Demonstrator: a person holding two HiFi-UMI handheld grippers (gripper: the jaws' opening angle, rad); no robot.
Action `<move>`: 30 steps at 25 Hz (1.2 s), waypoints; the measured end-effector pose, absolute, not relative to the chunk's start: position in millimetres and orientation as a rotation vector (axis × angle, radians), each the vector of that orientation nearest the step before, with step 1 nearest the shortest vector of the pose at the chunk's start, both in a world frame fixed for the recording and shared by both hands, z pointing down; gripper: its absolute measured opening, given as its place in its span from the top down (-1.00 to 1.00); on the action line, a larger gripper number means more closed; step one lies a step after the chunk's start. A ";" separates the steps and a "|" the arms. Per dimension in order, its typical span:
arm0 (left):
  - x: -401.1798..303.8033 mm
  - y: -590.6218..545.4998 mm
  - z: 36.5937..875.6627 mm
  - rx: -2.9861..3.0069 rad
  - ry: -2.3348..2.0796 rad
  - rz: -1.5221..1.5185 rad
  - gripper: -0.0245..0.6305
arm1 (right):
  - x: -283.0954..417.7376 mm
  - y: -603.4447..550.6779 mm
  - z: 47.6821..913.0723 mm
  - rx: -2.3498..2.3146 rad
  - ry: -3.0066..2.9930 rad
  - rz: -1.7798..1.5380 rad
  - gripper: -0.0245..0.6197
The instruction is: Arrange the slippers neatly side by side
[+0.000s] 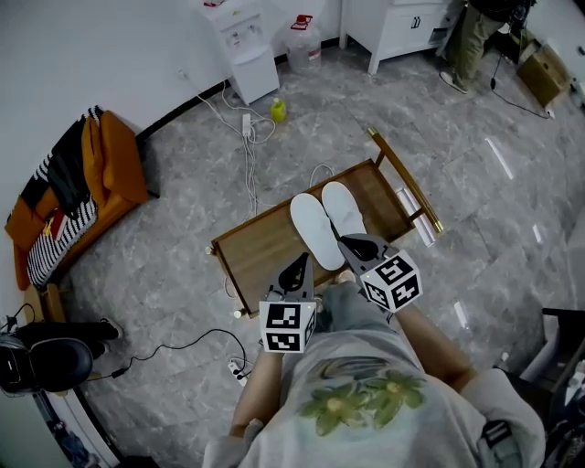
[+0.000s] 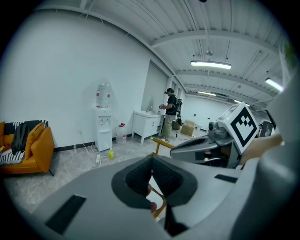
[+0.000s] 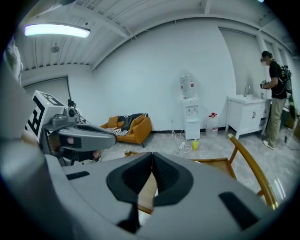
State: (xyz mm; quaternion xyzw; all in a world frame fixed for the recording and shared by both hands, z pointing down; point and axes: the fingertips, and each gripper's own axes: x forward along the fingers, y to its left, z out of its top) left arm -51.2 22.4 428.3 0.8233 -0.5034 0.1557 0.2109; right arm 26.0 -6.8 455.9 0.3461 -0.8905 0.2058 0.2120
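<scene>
Two white slippers lie side by side, soles up, on a low wooden table (image 1: 260,245): the left slipper (image 1: 311,230) and the right slipper (image 1: 341,207) touch along their length. My left gripper (image 1: 299,262) hovers just short of the left slipper's near end, jaws shut and empty; in its own view the left gripper (image 2: 151,158) points out over the floor. My right gripper (image 1: 359,244) hangs above the right slipper's near end, also shut on nothing; seen from its own camera, the right gripper (image 3: 152,155) points over the table (image 3: 213,163).
An orange sofa (image 1: 105,169) stands at the left wall. A water dispenser (image 1: 247,46), a jug (image 1: 304,41) and a white cabinet (image 1: 402,23) line the back. Cables (image 1: 249,137) trail across the floor. A person (image 1: 471,41) stands far right.
</scene>
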 end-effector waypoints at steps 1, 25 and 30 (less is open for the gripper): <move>-49.9 23.4 427.1 2.289 -1.396 0.426 0.88 | 25.3 -3.7 454.0 0.957 -2.482 0.570 0.90; -42.3 45.8 413.9 2.332 -1.370 0.415 0.88 | 18.3 36.1 430.5 0.897 -2.554 0.470 0.91; -42.9 47.5 415.4 2.335 -1.369 0.423 0.88 | 21.6 38.2 429.6 0.911 -2.554 0.481 0.91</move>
